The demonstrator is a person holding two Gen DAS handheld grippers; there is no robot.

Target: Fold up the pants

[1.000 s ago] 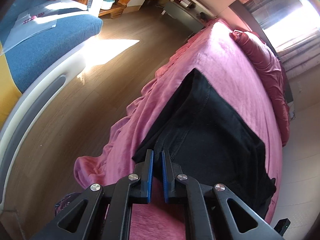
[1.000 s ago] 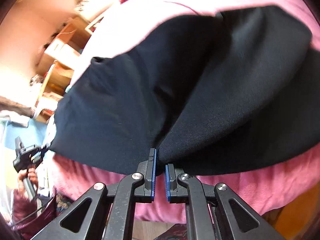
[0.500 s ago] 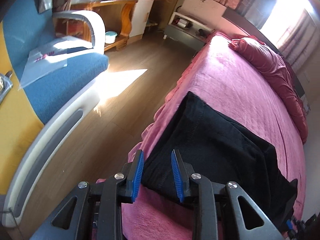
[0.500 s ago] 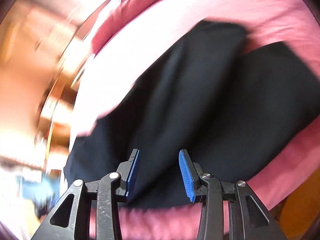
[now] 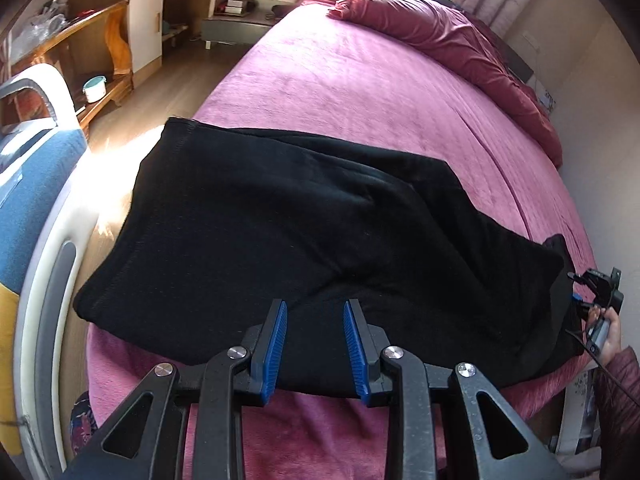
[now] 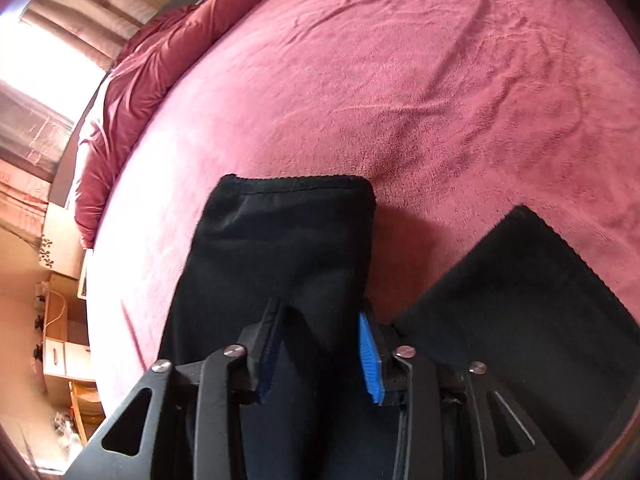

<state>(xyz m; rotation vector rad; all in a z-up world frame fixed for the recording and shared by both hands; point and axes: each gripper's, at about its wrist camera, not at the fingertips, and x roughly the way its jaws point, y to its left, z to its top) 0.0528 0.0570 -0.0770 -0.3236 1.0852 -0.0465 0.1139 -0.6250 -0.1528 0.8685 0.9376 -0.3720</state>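
Note:
Black pants [image 5: 288, 240] lie across the near end of a pink bed [image 5: 360, 92], waistband at the left edge. My left gripper [image 5: 314, 320] is open and empty, just above the near edge of the pants. In the right wrist view the two pant legs [image 6: 288, 240] point away, their cuffs apart on the bed [image 6: 400, 80]; the second leg [image 6: 520, 300] lies to the right. My right gripper [image 6: 318, 328] is open, its fingers on either side of the left leg's fabric. It also shows in the left wrist view [image 5: 600, 292] at the pants' far right end.
A dark red duvet [image 5: 440, 36] is bunched along the head of the bed. A blue and white sofa [image 5: 28, 184] stands left of the bed across a strip of wood floor. Wooden shelves and a nightstand [image 5: 240, 16] line the far wall.
Both grippers have opened and let go of the pants. The pants now lie flat on the bed. Both grippers have pulled back and turned to new views.

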